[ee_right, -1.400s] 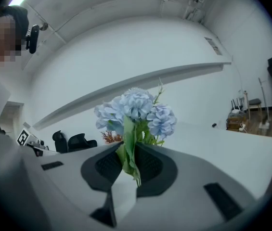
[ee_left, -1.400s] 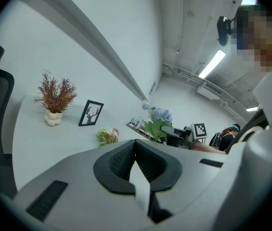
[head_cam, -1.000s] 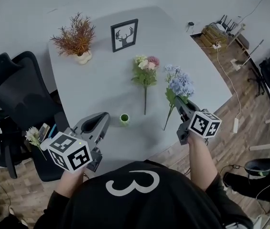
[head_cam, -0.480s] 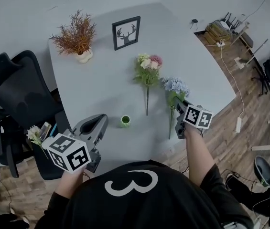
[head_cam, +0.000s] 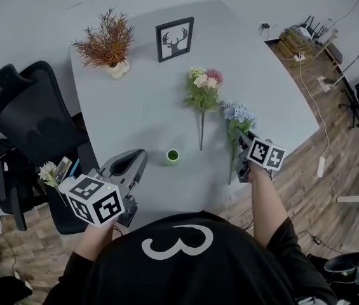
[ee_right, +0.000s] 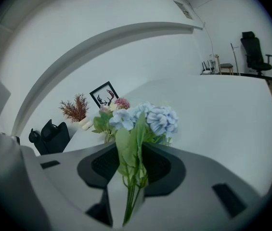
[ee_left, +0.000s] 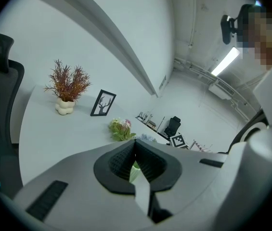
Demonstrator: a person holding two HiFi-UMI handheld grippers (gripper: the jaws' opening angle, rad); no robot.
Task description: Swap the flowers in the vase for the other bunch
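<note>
A small green vase (head_cam: 172, 155) stands with nothing in it near the front of the grey table (head_cam: 141, 107). A pink and cream bunch (head_cam: 203, 88) lies flat beyond it. To the right of that bunch lies a blue bunch (head_cam: 238, 116), its stems reaching back into my right gripper (head_cam: 243, 146). In the right gripper view the blue bunch (ee_right: 148, 121) fills the gap while the jaws are opening, and the left pad stands off the stems. My left gripper (head_cam: 131, 164) hovers left of the vase, shut and holding nothing.
A rust-coloured dried plant in a cream pot (head_cam: 108, 43) and a framed deer picture (head_cam: 175, 39) stand at the table's far side. A black office chair (head_cam: 20, 113) is at the left. A small white flower sprig (head_cam: 49, 172) lies by the left edge.
My right gripper has come down with the blue bunch, which now lies on the table beside the pink bunch. The left gripper has stayed in place.
</note>
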